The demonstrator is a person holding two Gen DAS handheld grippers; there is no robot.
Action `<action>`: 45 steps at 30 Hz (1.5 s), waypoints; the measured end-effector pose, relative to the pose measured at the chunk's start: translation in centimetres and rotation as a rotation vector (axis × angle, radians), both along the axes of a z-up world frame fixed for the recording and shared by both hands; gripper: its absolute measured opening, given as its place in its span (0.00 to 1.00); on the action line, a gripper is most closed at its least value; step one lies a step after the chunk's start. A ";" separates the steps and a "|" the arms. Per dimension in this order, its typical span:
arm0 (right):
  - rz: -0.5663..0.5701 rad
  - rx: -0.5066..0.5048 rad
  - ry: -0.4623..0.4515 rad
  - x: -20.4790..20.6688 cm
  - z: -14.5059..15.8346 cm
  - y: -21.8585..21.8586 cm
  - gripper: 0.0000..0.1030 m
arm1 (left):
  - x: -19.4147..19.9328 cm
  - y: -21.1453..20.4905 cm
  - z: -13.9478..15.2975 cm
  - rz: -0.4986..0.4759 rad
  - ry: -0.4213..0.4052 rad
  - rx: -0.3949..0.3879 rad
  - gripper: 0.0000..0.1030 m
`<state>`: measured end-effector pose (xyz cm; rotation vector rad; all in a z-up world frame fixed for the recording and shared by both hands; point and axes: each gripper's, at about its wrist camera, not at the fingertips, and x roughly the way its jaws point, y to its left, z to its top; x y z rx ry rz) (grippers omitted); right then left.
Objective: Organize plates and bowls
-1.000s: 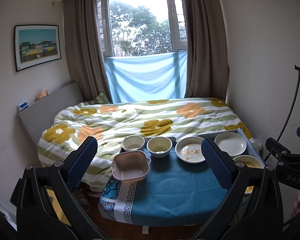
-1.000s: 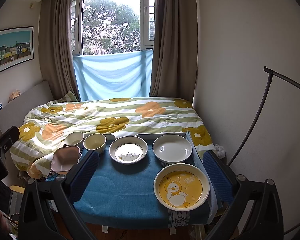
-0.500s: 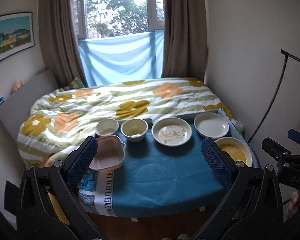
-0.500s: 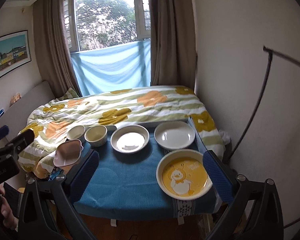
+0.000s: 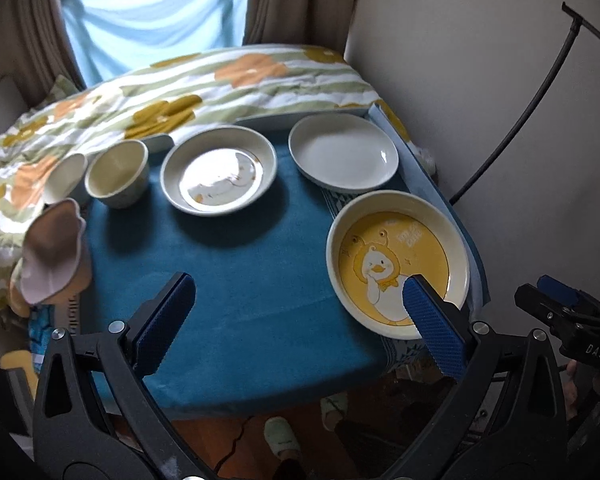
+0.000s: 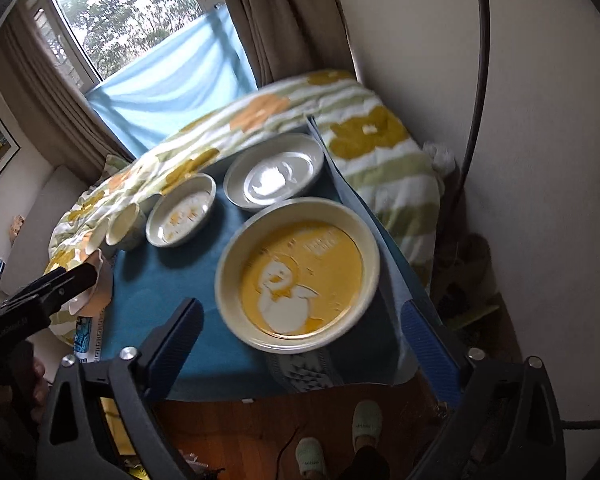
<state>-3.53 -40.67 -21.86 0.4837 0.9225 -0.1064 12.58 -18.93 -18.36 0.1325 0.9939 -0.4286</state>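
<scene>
Yellow duck plate (image 6: 298, 272) at worktop (image 5: 236, 264) near-right corner, between and beyond wide-spread, empty, just-narrowing right gripper (image 6: 304, 344) pitched downward; left gripper (image 5: 300, 320) likewise spread wide, empty, angled down beside it.

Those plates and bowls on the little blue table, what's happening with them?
A person is tidying them with a two-finger gripper in each hand. The left gripper and right gripper are both open and empty; the right one's jaws have just been closing a little. Both point down at the table, nearest the yellow duck plate. Nothing is stacked yet: the white plate, smaller duck plate, two small bowls and pink bowl all sit apart.
</scene>
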 end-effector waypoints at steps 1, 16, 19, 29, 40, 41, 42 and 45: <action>0.005 0.029 0.026 0.5 -1.2 -1.0 0.82 | 0.7 -0.8 -1.2 -0.002 0.027 0.005 1.00; 0.090 0.271 0.132 6.8 -10.9 -6.2 0.33 | 8.3 -5.8 -15.5 -0.047 0.428 -0.066 0.58; 0.096 0.284 0.137 7.6 -11.2 -6.2 0.25 | 8.5 -6.5 -16.2 -0.057 0.440 -0.056 0.46; 0.077 0.266 0.150 8.4 -11.6 -6.8 0.11 | 8.0 -8.4 -17.1 -0.117 0.447 -0.033 0.14; 0.139 0.127 0.139 8.7 -10.4 -6.0 0.11 | 4.3 -10.6 -13.8 -0.148 0.291 0.030 0.14; 0.146 0.114 0.134 8.7 -10.2 -5.9 0.11 | 4.2 -10.5 -13.6 -0.145 0.283 0.030 0.14; 0.152 0.102 0.125 8.7 -10.0 -5.8 0.11 | 4.1 -10.3 -13.4 -0.139 0.279 0.027 0.14; 0.173 0.067 0.094 8.5 -9.4 -5.4 0.11 | 3.5 -10.0 -12.4 -0.124 0.267 0.010 0.14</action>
